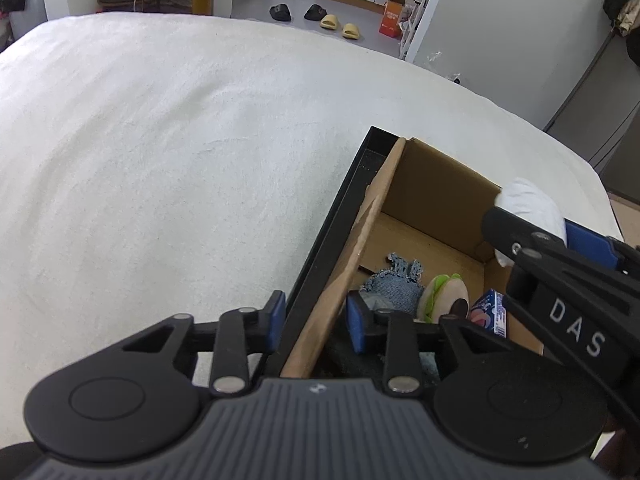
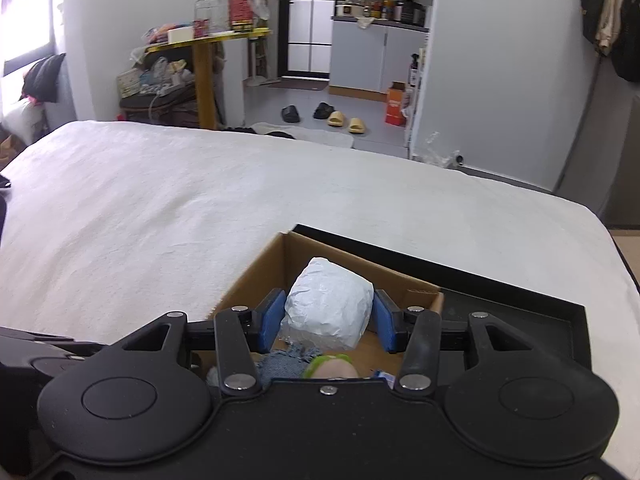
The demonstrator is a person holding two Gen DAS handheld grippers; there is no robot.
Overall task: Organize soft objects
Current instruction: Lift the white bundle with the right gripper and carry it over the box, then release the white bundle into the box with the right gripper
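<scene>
The right gripper (image 2: 327, 326) has its blue pads closed on a crumpled white paper-wrapped bundle (image 2: 328, 306), held over the open brown cardboard box (image 2: 256, 276) on the white bedspread (image 2: 160, 200). This looks like the drop-in step. At six o'clock below the bundle lie a denim pouch (image 1: 394, 288) and plush burger (image 1: 442, 294). The left gripper (image 1: 316, 322) is half open and empty, straddling the box wall. Next: lower, then release.

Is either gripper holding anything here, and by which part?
The right gripper holds a white crumpled paper-wrapped bundle, its blue pads on the bundle's two sides, over the brown cardboard box. The left gripper holds nothing.
</scene>
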